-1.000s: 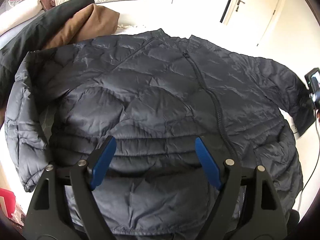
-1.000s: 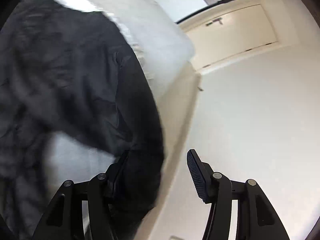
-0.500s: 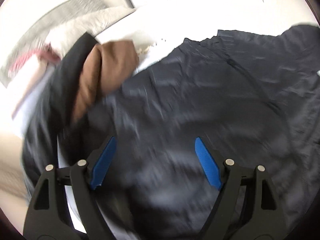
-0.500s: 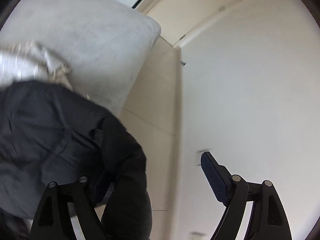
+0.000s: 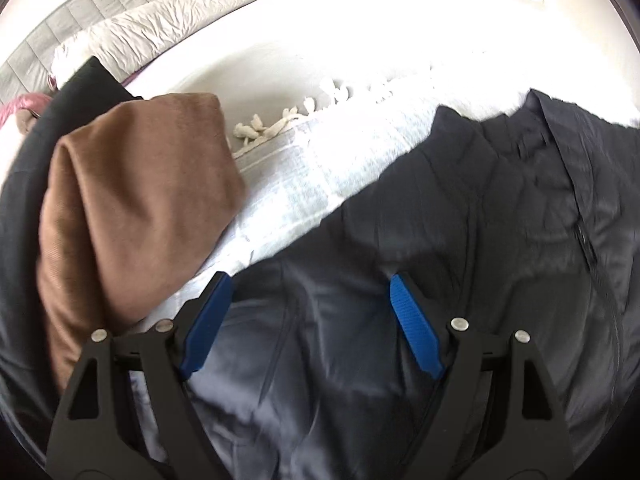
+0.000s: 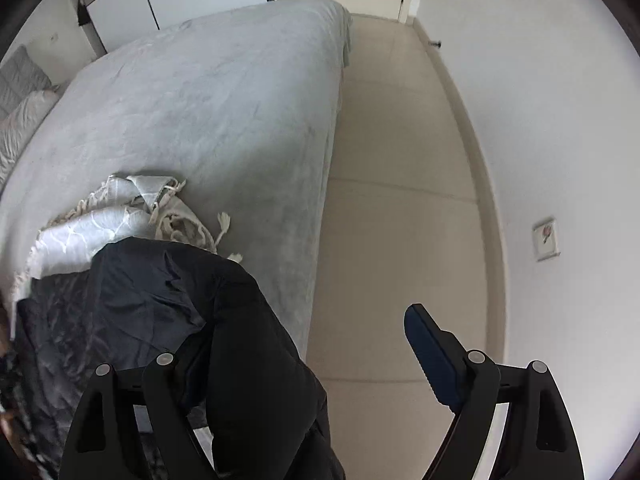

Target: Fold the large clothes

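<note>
A large dark quilted puffer jacket lies spread on the bed, zipper at the right. My left gripper is open just above the jacket's left shoulder and sleeve. In the right wrist view the jacket's other sleeve hangs over the bed's edge. My right gripper is open there, and the sleeve hides its left finger; only the right finger shows, over the floor.
A brown garment and a black one are piled left of the jacket. A white fringed throw lies under the jacket, also in the right wrist view. Pillows behind. Bed edge, tiled floor, wall at right.
My left gripper has swung left and come down close over the jacket's left shoulder. My right gripper has turned to look along the bed edge, with the sleeve still across its left finger.
</note>
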The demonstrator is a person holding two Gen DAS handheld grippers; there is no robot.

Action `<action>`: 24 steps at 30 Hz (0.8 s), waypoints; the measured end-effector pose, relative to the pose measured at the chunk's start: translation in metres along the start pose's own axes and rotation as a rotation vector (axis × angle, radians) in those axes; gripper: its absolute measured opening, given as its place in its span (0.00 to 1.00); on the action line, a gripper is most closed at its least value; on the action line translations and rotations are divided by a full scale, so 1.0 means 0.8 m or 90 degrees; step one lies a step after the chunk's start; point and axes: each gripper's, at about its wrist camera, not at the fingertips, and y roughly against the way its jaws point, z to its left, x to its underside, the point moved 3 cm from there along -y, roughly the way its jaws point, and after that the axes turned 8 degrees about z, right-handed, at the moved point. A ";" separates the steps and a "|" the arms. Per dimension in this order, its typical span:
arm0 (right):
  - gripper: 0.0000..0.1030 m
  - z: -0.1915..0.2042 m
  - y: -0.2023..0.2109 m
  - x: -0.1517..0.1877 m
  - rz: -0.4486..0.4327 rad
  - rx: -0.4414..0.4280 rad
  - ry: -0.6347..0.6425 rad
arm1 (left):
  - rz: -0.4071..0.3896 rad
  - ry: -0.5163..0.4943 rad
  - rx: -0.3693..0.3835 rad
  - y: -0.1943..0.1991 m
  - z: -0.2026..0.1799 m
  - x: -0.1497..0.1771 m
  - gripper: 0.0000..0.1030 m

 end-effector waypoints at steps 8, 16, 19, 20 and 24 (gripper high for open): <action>0.85 -0.085 0.067 0.010 -0.104 -0.062 -0.145 | -0.009 0.003 0.024 -0.011 0.002 -0.012 0.79; 0.85 0.225 0.022 0.001 -0.142 -0.164 0.225 | -0.017 -0.014 0.080 -0.034 -0.004 -0.044 0.79; 0.85 0.374 -0.038 0.022 -0.116 -0.169 0.365 | -0.009 -0.003 0.132 -0.038 -0.007 -0.050 0.76; 0.85 0.420 -0.059 0.031 -0.110 -0.162 0.407 | -0.005 0.000 0.158 -0.040 -0.009 -0.050 0.71; 0.83 0.537 -0.124 0.049 -0.108 -0.150 0.487 | -0.020 -0.006 0.217 -0.035 -0.021 -0.047 0.58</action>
